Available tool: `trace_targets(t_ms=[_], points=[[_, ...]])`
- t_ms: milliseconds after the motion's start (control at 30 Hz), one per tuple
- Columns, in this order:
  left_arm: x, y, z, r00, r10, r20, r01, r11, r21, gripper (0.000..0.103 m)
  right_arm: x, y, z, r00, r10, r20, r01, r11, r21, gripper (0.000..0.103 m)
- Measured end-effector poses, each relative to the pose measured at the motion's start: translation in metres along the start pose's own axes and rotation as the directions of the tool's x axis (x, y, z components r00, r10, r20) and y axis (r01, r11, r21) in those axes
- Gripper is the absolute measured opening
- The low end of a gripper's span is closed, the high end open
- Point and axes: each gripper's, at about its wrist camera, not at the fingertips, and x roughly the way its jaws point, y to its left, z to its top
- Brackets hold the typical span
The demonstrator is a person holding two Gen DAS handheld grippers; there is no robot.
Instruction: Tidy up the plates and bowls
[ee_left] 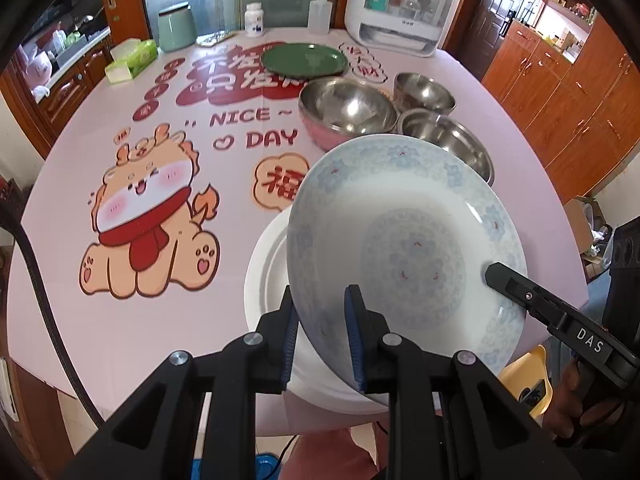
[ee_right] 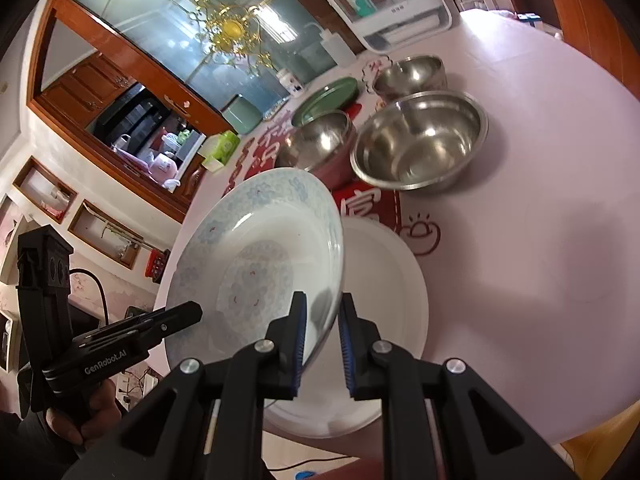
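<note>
Worktop (ee_left: pixel 160 320): pink, cartoon dragon print, under both tongs.
Patterned plate (ee_left: pixel 400 232): blue-flowered, tilted, held up between both tongs, over the white plate.
White plate (ee_right: pixel 384 300): flat on the worktop, just below the tongs.
Steel bowls (ee_right: pixel 420 140): three, beyond the tongs; green plate (ee_left: pixel 304 60) farther.
Left tongs (ee_left: pixel 322 340): pinching the patterned plate's near rim.
Right tongs (ee_right: pixel 322 344): apparently nipping its opposite rim.

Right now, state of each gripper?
Left gripper: shut on the rim of the patterned plate, which is tilted above the white plate.
Right gripper: shut on the same plate's opposite rim.
</note>
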Motion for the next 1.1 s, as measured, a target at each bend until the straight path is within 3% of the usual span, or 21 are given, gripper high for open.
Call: trace_targets(t_ms=[567, 1100], points=[[0.046, 0.014, -0.008, 0.994, -0.017, -0.112, 0.016, 1.0, -0.011, 0.021, 0.038, -0.009, -0.008, 0.99, -0.073, -0.12, 0.079, 0.996, 0.048, 0.015], [0.076, 0.018, -0.009, 0.985, -0.017, -0.171, 0.015, 1.0, -0.015, 0.021, 0.062, -0.016, -0.007, 0.979, -0.101, -0.177, 0.113, 0.992, 0.062, 0.015]])
